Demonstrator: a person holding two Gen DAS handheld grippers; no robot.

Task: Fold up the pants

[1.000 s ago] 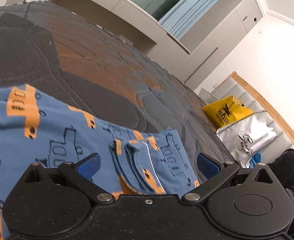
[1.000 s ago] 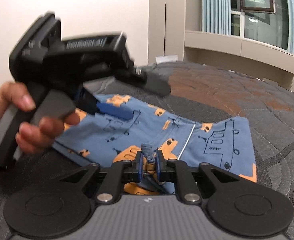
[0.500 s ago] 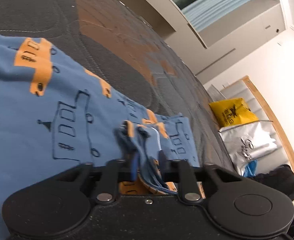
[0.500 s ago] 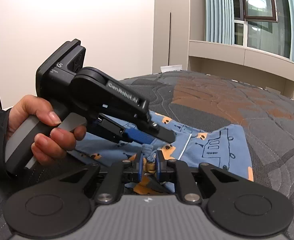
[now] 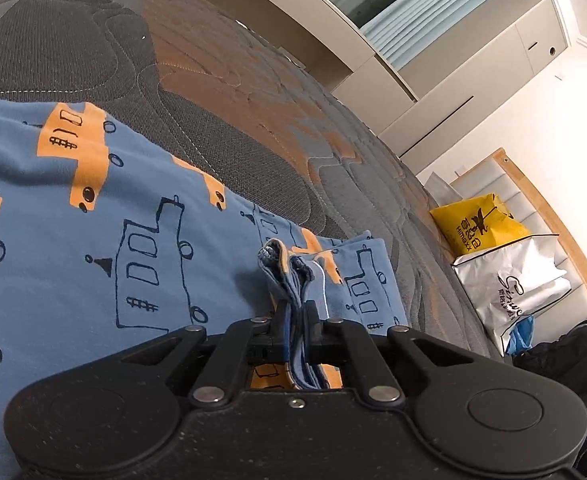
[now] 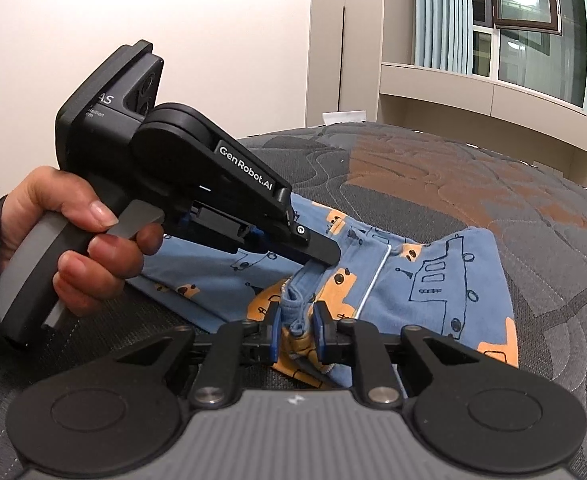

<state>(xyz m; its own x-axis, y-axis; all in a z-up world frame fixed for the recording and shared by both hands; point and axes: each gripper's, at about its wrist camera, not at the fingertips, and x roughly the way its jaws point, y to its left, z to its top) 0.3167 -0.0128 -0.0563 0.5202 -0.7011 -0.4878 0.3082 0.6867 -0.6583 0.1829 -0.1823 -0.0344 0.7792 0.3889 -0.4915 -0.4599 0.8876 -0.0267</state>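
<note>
Blue pants (image 5: 93,216) with orange and dark vehicle prints lie on the quilted bed; they also show in the right wrist view (image 6: 433,280). My left gripper (image 5: 295,320) is shut on a bunched fold of the pants' edge. My right gripper (image 6: 297,322) is shut on a bunched blue and orange edge of the pants just beside it. In the right wrist view the left gripper (image 6: 325,256) reaches in from the left, held by a hand (image 6: 73,240), its fingers down on the same fold.
The grey and brown quilted mattress (image 5: 221,80) spreads under the pants. A yellow bag (image 5: 473,224) and a silver bag (image 5: 521,280) stand beside the bed at the right. Cabinets and a curtained window (image 6: 533,32) lie beyond.
My left gripper was open a second ago; it moved onto the bunched fold and closed on it. The right gripper stayed shut on the pants.
</note>
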